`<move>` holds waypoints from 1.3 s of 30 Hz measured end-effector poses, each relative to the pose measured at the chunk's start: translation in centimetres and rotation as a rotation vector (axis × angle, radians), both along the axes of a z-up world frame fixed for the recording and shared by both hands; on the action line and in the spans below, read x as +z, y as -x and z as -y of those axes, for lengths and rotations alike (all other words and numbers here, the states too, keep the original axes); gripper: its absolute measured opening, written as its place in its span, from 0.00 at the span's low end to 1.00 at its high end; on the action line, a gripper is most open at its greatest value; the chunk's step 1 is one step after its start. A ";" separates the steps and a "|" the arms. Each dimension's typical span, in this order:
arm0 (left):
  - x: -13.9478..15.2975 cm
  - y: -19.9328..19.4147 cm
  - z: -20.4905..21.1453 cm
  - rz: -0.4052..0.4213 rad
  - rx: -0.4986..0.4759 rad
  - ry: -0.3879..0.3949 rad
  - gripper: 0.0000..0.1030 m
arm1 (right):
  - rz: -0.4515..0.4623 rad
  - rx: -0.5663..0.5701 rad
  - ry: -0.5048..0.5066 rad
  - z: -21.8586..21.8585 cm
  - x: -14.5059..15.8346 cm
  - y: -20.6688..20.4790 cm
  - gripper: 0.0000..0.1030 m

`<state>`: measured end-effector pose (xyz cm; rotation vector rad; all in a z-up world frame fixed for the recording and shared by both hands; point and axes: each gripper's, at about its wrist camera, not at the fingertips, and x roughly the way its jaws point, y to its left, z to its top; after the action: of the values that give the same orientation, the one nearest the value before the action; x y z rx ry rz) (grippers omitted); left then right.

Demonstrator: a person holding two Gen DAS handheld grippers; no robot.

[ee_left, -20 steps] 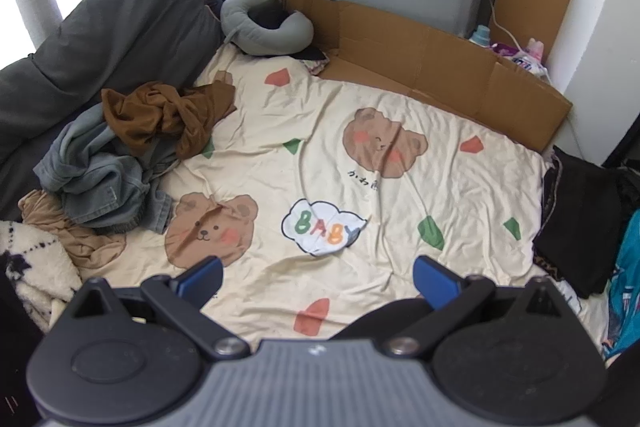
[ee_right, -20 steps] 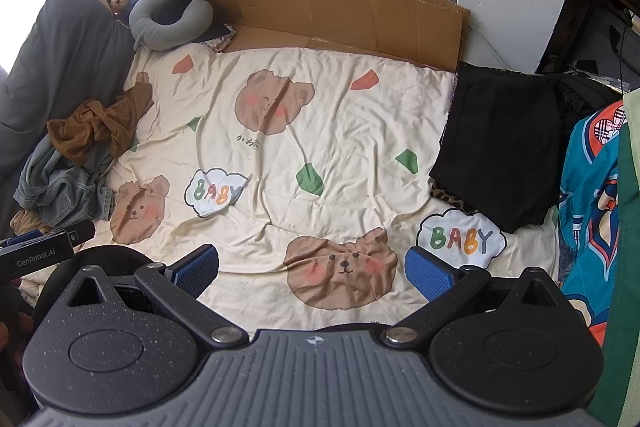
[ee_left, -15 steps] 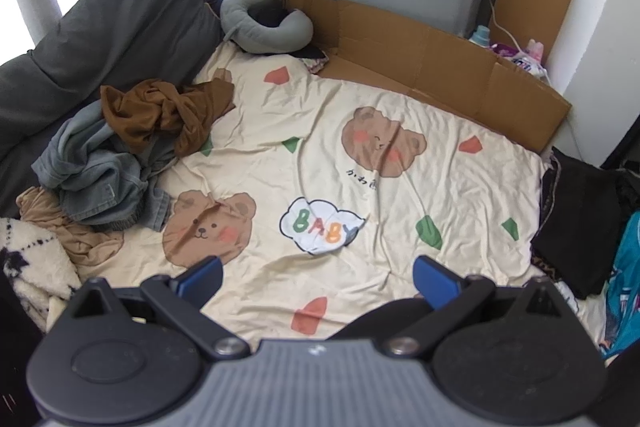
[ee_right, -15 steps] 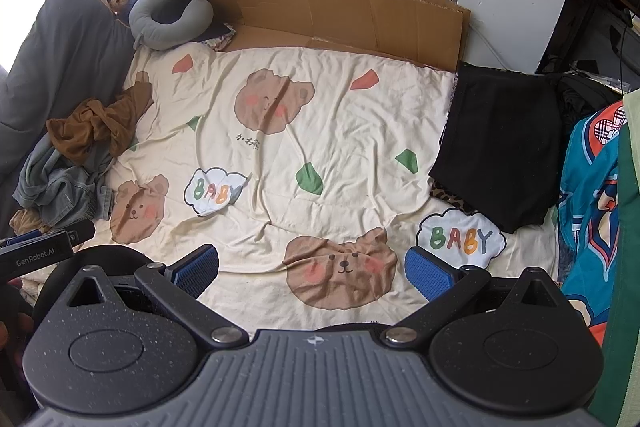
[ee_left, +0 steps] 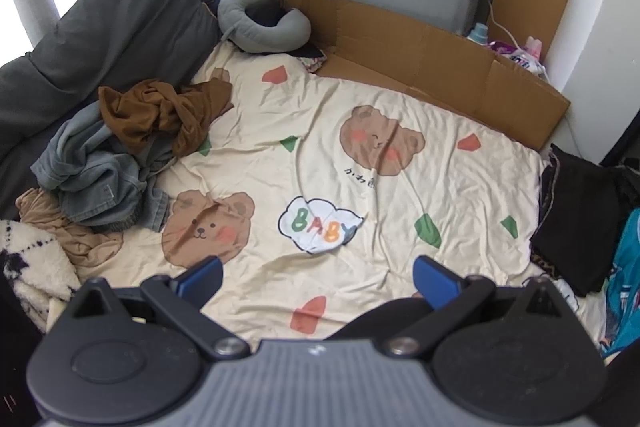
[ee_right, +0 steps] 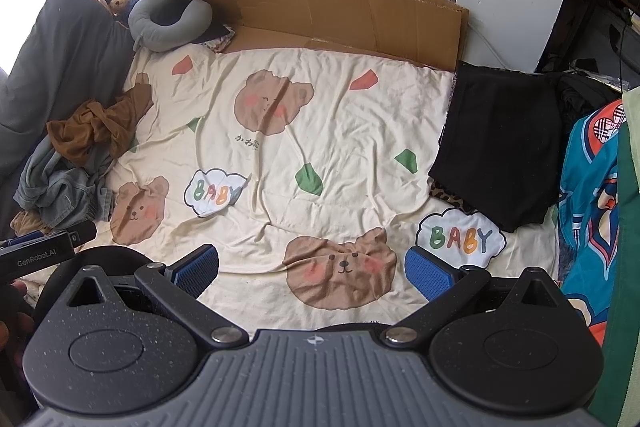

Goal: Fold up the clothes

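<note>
While nothing is held yet, both the left gripper (ee_left: 316,277) and the right gripper (ee_right: 312,269) are seen with fingers spread wide and empty above the bear-print sheet (ee_left: 360,163), which is taken as the landmark. The clothes to be folded are heaped at the sheet's left edge: a brown garment (ee_left: 160,115) is tangled on top of a grey-blue denim piece (ee_left: 96,179), with a tan garment (ee_left: 60,231) partly buried below. A first pick appears to be the step in hand. The brown garment is best taken alone, being uppermost; it should be gripped at an edge or seam rather than at the knotted middle, lifted clear of the denim, and spread on the sheet's open centre, where room is plentiful.

At the sheet's right edge a black garment (ee_right: 500,143) is laid flat, apparently folded already, beside bright blue patterned fabric (ee_right: 588,211). Beyond the sheet's far edge, cardboard (ee_right: 340,11) and a grey neck pillow (ee_left: 264,23) are kept out of reach. Little stands in the way; the tangle of sleeves may drag the denim along.
</note>
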<state>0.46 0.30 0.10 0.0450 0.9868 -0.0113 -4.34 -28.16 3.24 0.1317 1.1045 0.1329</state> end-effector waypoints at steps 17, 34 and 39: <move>-0.2 0.4 0.3 0.003 -0.006 0.011 0.99 | 0.002 0.000 -0.006 0.2 -0.2 0.1 0.99; 0.0 0.3 -0.1 0.009 -0.014 0.015 0.99 | -0.004 -0.002 -0.014 0.2 -0.1 0.1 0.99; 0.2 0.6 0.1 0.024 -0.020 0.009 0.99 | -0.004 -0.007 -0.020 0.2 -0.2 0.2 0.99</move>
<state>-0.16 0.19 0.30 0.0463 0.9622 -0.0335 -4.51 -28.40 3.08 0.1537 1.1073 0.1380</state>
